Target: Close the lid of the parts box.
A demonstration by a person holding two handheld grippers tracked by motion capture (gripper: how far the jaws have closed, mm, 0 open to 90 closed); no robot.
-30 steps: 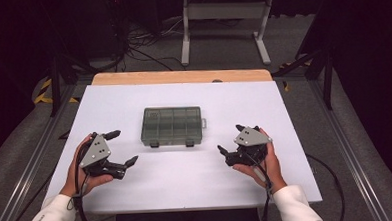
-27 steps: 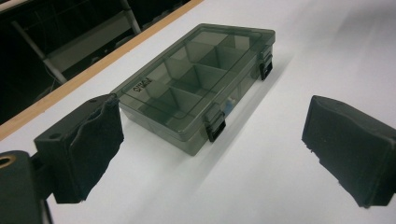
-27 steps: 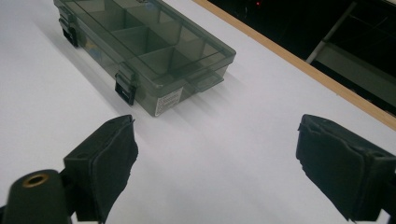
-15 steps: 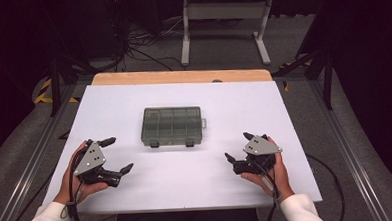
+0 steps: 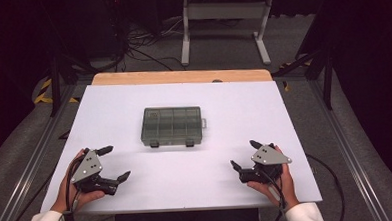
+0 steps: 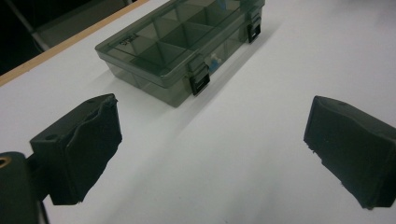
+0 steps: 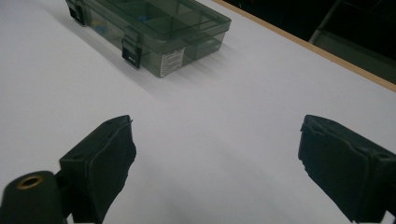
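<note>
White bench, wood edge along its far side, dark floor and cables beyond it. Near the bench's middle, a little toward the far side, sits a smoky clear box, flat, lid down, two black latches on the near wall, divided into compartments. From the left gripper view the box lies ahead and up-left of the jaws, small blue and white bits visible through the front wall; which compartments they sit in I cannot tell. From the right gripper view the box lies ahead and to the left, a white label on its end wall, a blue bit inside. Left gripper held in the person's left hand at the near-left of the bench, jaws spread wide, nothing between them, pointing toward the middle. In its own view the left gripper shows bare white bench between both black pads. Right gripper held in the right hand at the near-right, jaws likewise wide apart and empty, pointing inward. In its own view the right gripper has just bench surface in the gap. Both grippers well apart from the box, one either side of it, nearer the person. Grey plates on top of each, cables trailing off the near edge. White sleeves at the bottom.
</note>
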